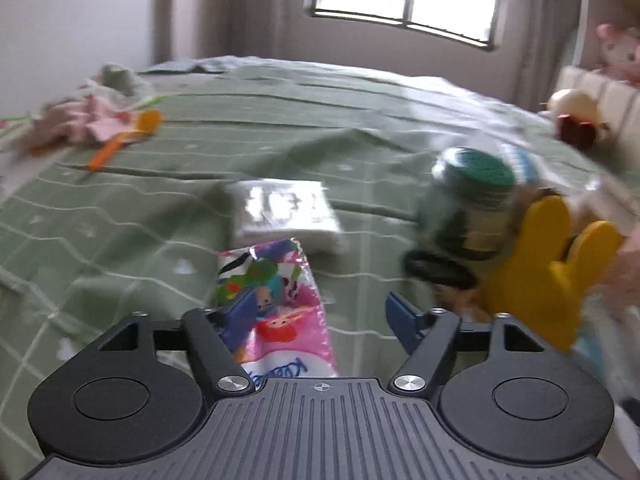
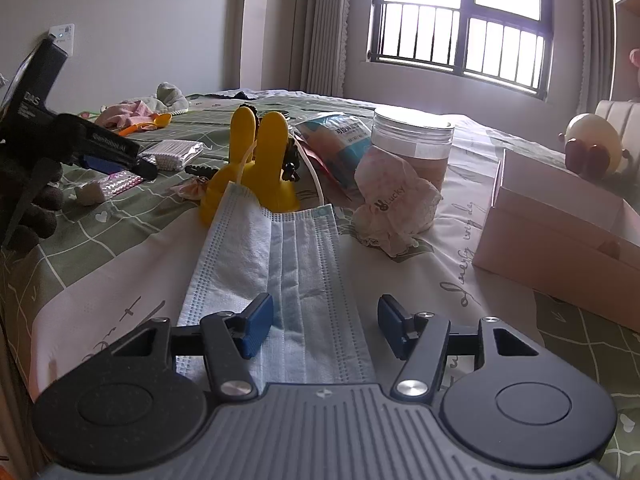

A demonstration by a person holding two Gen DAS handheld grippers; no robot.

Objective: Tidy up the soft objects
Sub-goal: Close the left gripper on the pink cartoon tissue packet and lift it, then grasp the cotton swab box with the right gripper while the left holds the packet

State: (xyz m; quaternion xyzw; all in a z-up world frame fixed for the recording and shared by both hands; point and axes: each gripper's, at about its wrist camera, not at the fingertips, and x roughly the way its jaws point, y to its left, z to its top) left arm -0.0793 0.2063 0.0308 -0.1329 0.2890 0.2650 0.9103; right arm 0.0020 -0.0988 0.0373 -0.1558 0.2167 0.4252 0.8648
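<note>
My left gripper (image 1: pixel 322 316) is open, just above a pink cartoon-printed tissue pack (image 1: pixel 280 308) on the green checked bed; the pack lies by its left finger. The view is motion-blurred. My right gripper (image 2: pixel 324 326) is open over a light blue face mask (image 2: pixel 276 276) that lies flat on the bed between its fingers. A crumpled pink "Lucky" cloth (image 2: pixel 394 208) lies beyond the mask. The left gripper (image 2: pixel 116 158) shows at the left of the right wrist view.
A yellow rabbit-shaped holder (image 2: pixel 256 160), a clear jar (image 2: pixel 412 142), a blue packet (image 2: pixel 340 140) and an open pink box (image 2: pixel 560 216) stand on the bed. A silver cotton-swab pack (image 1: pixel 284 212), a green-lidded jar (image 1: pixel 468 204), pink clothes (image 1: pixel 88 120) and an orange spoon (image 1: pixel 128 136) lie further off.
</note>
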